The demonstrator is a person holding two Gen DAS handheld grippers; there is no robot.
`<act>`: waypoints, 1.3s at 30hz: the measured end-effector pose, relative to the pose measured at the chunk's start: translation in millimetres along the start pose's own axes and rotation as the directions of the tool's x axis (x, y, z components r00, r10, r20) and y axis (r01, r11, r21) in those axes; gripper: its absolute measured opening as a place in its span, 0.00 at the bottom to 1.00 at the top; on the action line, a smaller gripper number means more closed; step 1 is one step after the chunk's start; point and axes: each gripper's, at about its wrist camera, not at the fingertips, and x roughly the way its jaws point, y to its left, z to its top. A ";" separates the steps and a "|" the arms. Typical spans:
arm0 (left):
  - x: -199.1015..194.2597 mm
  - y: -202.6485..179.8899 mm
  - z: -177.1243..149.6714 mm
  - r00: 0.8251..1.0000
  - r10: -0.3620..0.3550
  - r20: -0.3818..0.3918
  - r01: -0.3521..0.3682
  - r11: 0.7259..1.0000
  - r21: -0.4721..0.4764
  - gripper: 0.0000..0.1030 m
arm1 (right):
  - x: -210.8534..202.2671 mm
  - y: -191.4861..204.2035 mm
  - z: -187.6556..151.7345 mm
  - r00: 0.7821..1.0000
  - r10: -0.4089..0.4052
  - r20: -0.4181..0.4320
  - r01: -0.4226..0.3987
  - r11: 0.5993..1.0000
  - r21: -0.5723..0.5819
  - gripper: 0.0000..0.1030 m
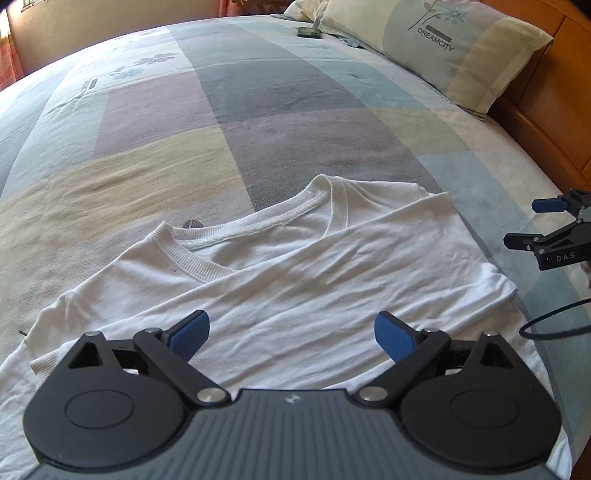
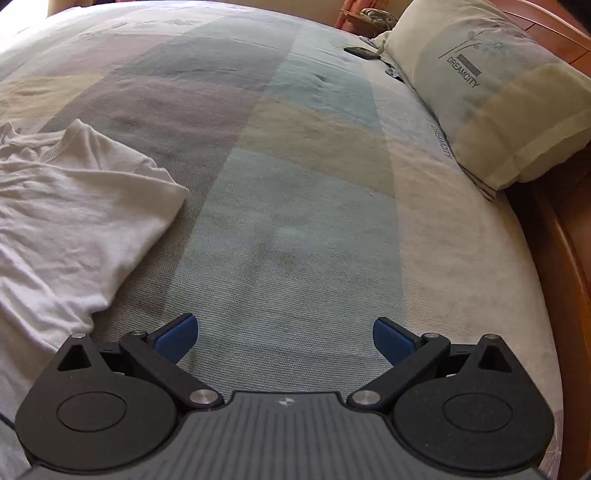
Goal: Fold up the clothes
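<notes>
Left gripper (image 1: 291, 338): the two blue-padded jaws stand wide apart with nothing between them. It hangs over the white cotton T-shirt (image 1: 280, 280), which lies on the patchwork bedsheet of grey, mauve, cream and pale-blue panels (image 1: 258, 122). The shirt's right side is folded diagonally across the front, and the ribbed neckband (image 1: 199, 258) points toward the far side of the bed.

Right gripper (image 2: 284, 341): jaws likewise spread, gripping nothing, positioned over bare sheet to the right of the shirt. The shirt's folded edge (image 2: 92, 206) lies to the left of this gripper, apart from its fingers.

Surroundings: a cream and pale-blue pillow printed DREAMCITY (image 1: 450, 48) rests against the orange-brown wooden headboard (image 1: 546, 122) on the right. A small dark flat object (image 1: 309, 32), too small to identify, lies on the sheet near the pillow. Nothing rests on the sheet between either gripper and the shirt.

View differences: the left wrist view shows the full neckline, the diagonal fold, the right gripper's black linkage at the right edge, and a thin black cable (image 1: 554, 325) looping beside the shirt. The right wrist view shows only the shirt's right portion, plus a crumpled grey item (image 2: 376, 16) beyond the pillow.
</notes>
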 end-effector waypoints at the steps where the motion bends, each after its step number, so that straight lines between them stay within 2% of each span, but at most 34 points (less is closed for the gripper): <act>1: 0.7 0.5 0.6 1.000 -0.001 0.003 0.001 1.000 -0.017 0.93 | -8.3 2.1 3.4 0.999 0.038 0.025 -0.039 0.999 0.021 1.00; 3: 0.9 1.5 2.0 1.000 -0.007 0.001 0.007 0.999 -0.048 0.93 | -12.4 19.5 11.1 0.990 0.133 0.040 -0.134 0.991 0.024 1.00; 5: -2.3 1.6 1.9 1.000 -0.013 0.001 0.013 0.999 -0.044 0.93 | -4.6 44.5 12.9 0.978 0.207 0.014 -0.207 0.978 -0.008 1.00; 7: -6.8 1.5 -0.1 1.000 0.001 0.001 -0.001 1.000 -0.014 0.93 | 3.8 62.3 3.6 0.980 0.198 -0.031 -0.200 0.976 -0.080 1.00; 8: -8.4 2.4 -2.1 1.000 0.008 -0.001 -0.008 1.000 -0.002 0.93 | 5.7 62.7 -4.2 0.987 0.159 -0.034 -0.161 0.981 -0.111 1.00; 12: -11.9 10.8 -10.4 1.000 0.021 -0.011 -0.021 0.999 -0.029 0.93 | 2.2 22.8 -20.6 0.977 0.205 -0.052 -0.202 0.978 0.054 1.00; 15: -14.1 12.1 -12.4 1.000 0.011 0.006 -0.011 0.998 -0.064 0.93 | -13.5 32.2 -12.5 0.986 0.165 -0.033 -0.166 0.986 -0.015 1.00; 17: -14.7 10.5 -12.9 1.000 0.001 0.021 0.001 0.997 -0.073 0.93 | -27.8 45.1 -2.3 0.984 0.178 0.031 -0.176 0.983 -0.050 1.00; 19: -9.7 10.5 -15.9 1.000 -0.013 0.024 0.015 0.997 -0.069 0.93 | -37.3 57.6 4.0 0.964 0.251 0.084 -0.249 0.968 -0.044 1.00; 21: -0.5 14.0 -21.4 1.000 -0.019 0.011 0.020 0.997 -0.075 0.93 | -38.1 76.5 8.4 0.934 0.343 0.101 -0.340 0.939 -0.046 1.00; 24: 18.4 28.7 -36.1 0.998 0.025 -0.059 -0.030 0.996 -0.083 0.93 | -26.9 96.1 3.7 0.908 0.410 0.087 -0.407 0.912 -0.060 1.00; 26: 16.4 35.3 -42.4 0.997 0.052 -0.052 -0.055 0.997 -0.051 0.93 | -12.8 96.1 -4.8 0.923 0.385 0.026 -0.384 0.923 -0.026 1.00; 29: 9.2 42.0 -46.7 0.995 0.081 -0.055 -0.084 0.995 -0.045 0.93 | -5.3 71.6 -12.4 0.948 0.317 -0.008 -0.316 0.946 0.070 1.00; 32: -0.3 46.6 -47.4 0.997 0.079 -0.022 -0.080 0.995 -0.060 0.93 | -17.3 54.7 -7.8 0.956 0.291 0.043 -0.295 0.947 0.126 1.00; 34: 4.4 49.3 -47.4 0.995 0.089 -0.038 -0.091 0.994 -0.067 0.93 | -24.7 57.2 1.4 0.946 0.310 0.099 -0.319 0.941 0.109 1.00; 36: 11.1 52.9 -48.1 0.993 0.103 -0.060 -0.107 0.992 -0.070 0.93 | -22.8 67.8 12.7 0.924 0.359 0.132 -0.372 0.924 0.090 1.00; 37: 13.4 54.6 -48.2 0.992 0.108 -0.066 -0.113 0.991 -0.069 0.93 | -17.2 75.8 18.7 0.917 0.378 0.130 -0.390 0.918 0.078 1.00; 39: 10.7 56.5 -45.0 0.991 0.118 -0.061 -0.122 0.990 -0.064 0.93 | -1.0 93.4 27.9 0.919 0.381 0.104 -0.387 0.921 0.045 1.00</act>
